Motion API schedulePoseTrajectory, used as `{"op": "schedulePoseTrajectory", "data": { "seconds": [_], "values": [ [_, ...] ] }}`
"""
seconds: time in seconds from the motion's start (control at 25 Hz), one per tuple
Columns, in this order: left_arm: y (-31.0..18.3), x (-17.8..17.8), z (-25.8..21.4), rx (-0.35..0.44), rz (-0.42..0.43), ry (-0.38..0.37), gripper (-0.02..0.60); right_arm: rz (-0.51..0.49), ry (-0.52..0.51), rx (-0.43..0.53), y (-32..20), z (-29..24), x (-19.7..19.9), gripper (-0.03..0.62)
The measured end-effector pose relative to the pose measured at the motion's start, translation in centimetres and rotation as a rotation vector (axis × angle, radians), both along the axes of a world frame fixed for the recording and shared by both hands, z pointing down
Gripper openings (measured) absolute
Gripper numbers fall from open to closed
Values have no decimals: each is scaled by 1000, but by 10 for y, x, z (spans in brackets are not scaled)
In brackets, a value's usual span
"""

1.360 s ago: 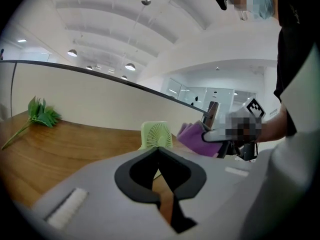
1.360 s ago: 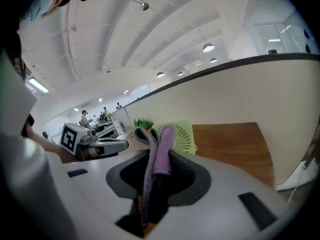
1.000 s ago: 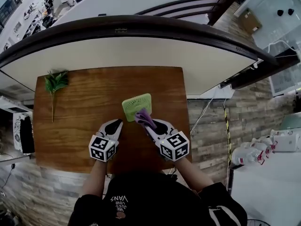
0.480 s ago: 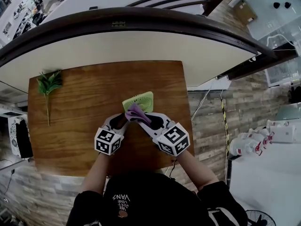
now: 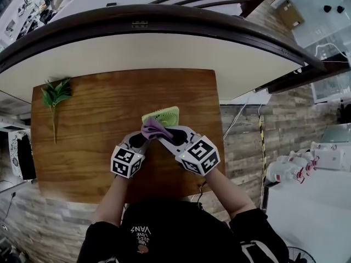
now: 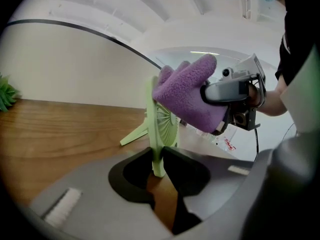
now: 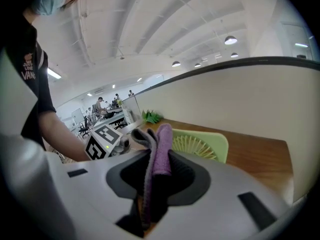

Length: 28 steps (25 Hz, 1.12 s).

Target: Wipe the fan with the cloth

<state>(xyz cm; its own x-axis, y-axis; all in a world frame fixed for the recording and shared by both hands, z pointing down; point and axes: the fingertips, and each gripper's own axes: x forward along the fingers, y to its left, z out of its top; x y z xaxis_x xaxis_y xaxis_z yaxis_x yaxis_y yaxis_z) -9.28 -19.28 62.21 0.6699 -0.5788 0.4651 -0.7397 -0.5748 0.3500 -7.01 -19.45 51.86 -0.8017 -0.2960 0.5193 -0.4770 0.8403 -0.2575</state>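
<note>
A small light-green fan point(image 5: 165, 115) stands upright on the wooden table point(image 5: 93, 119), propped on its rear stand. My left gripper point(image 6: 157, 166) has the fan's point(image 6: 161, 129) lower corner between its pads; its jaws have just been closing and now pinch that edge. My right gripper point(image 7: 156, 184) is shut on a folded purple cloth point(image 7: 159, 149), just in front of the fan point(image 7: 205, 145). In the left gripper view the cloth point(image 6: 190, 96) rests against the fan's upper front face. From above, the cloth point(image 5: 153, 128) covers the fan's near edge.
A green plant sprig point(image 5: 55, 93) lies at the table's far left. A curved white wall with a dark rail point(image 5: 164, 26) runs behind the table. The table's right edge point(image 5: 218, 125) is close to the fan.
My left gripper has moved up to the fan and taken its lower edge between the jaws. My right gripper has shifted left with the cloth onto the fan's front.
</note>
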Motion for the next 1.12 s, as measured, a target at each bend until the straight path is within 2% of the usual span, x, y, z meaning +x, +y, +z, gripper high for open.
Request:
{"op": "schedulePoseTrajectory", "data": {
  "seconds": [0.28, 0.56, 0.88, 1.04, 1.12],
  "values": [
    [2, -3, 2, -2, 14, 0, 75, 84, -11, -46, -14, 8, 21, 101],
    [1, -2, 2, -7, 32, -16, 75, 202, -25, -57, -32, 6, 64, 101],
    [1, -1, 2, -7, 37, -27, 77, 352, -14, -46, -52, 6, 120, 101],
    [2, -2, 3, 1, 37, -37, 78, 397, -12, -26, -46, 1, 131, 101],
    [1, -2, 3, 6, 33, -39, 80, 382, -29, -8, -37, -6, 126, 101]
  ]
}}
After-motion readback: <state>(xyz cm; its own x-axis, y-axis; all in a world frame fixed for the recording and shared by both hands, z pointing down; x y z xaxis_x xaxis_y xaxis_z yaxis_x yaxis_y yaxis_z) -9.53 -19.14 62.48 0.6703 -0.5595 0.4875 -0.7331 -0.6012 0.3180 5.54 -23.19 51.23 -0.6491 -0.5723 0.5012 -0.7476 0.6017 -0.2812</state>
